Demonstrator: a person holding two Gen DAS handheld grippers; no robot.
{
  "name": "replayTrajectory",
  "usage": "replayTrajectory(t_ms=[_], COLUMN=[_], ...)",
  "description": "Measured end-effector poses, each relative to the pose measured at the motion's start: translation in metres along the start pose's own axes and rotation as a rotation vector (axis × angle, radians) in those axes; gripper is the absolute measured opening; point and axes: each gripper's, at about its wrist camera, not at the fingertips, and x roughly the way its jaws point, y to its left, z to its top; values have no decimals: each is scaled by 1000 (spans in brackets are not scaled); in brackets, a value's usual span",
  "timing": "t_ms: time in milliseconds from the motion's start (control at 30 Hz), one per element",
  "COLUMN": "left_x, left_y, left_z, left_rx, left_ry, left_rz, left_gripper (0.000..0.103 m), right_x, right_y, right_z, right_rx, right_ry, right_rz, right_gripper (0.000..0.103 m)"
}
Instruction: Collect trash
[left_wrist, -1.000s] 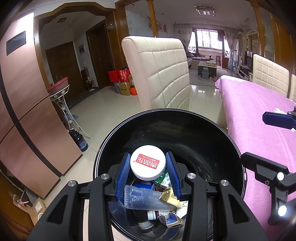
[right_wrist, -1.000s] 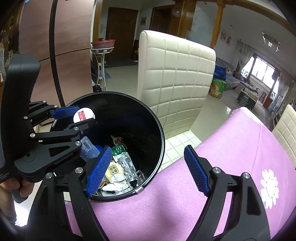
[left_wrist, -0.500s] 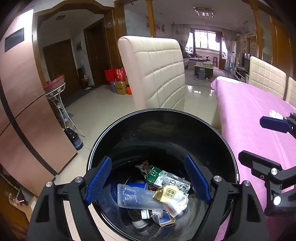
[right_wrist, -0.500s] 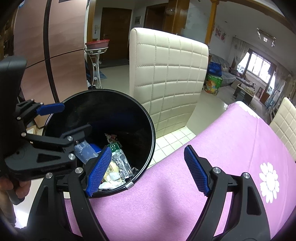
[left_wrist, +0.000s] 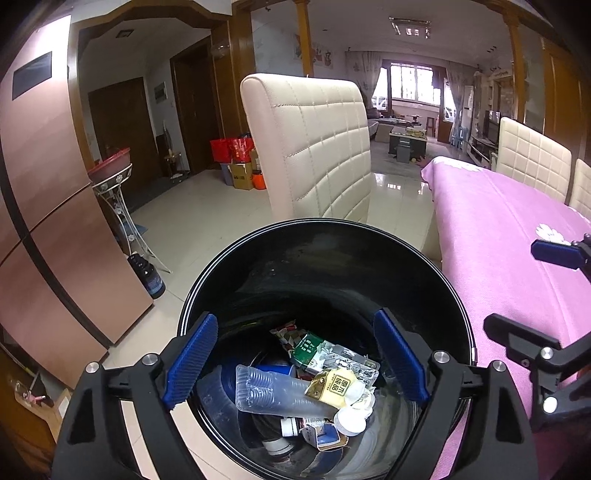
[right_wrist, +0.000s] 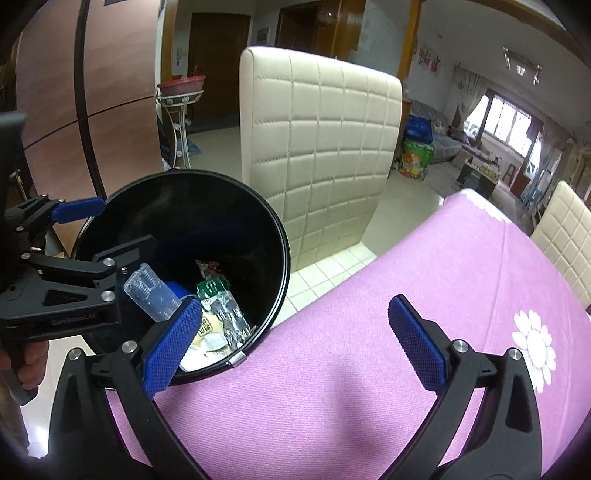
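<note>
Since a second earlier, the white-lidded container had left our left gripper (left_wrist: 295, 363) and now lay among the rubbish at the bottom of the black trash bin (left_wrist: 325, 236); its white round lid (left_wrist: 350, 421) showed near the front of the heap. We held the left fingers (left_wrist: 192, 360) spread wide over the bin's mouth, pinching nothing.

Inside the bin we saw a crushed clear plastic bottle (left_wrist: 273, 391) lying on its side, a yellow wrapper (left_wrist: 332, 384) with printed characters resting on the bottle's right end, a green-and-white packet (left_wrist: 308, 349) farther back, and a silvery foil wrapper (left_wrist: 351, 360) to the right of it. From the right wrist camera the same bin (right_wrist: 221, 192) stood on the tiled floor, touching the near-left edge of the desk (right_wrist: 424, 288) under its purple cloth.

Our right gripper (right_wrist: 295, 341) hovered above the desk edge, its fingers (right_wrist: 417, 347) likewise spread and empty. A cream quilted chair (right_wrist: 317, 147) stood just beyond the bin.
</note>
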Motion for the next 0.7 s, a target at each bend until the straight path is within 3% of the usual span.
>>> replayTrajectory(t_ms=[400, 700], left_x=[-4, -12], left_y=[-1, -30], left_z=[0, 4], left_rx=[-1, 41], left_ry=[-7, -19], left_rz=[-1, -68], left_gripper=[84, 84], right_x=[-2, -17], right_y=[-16, -40], right_z=[-2, -13], right_rx=[60, 99], right_ry=[6, 22], right_rz=[-10, -62], right_gripper=[99, 99])
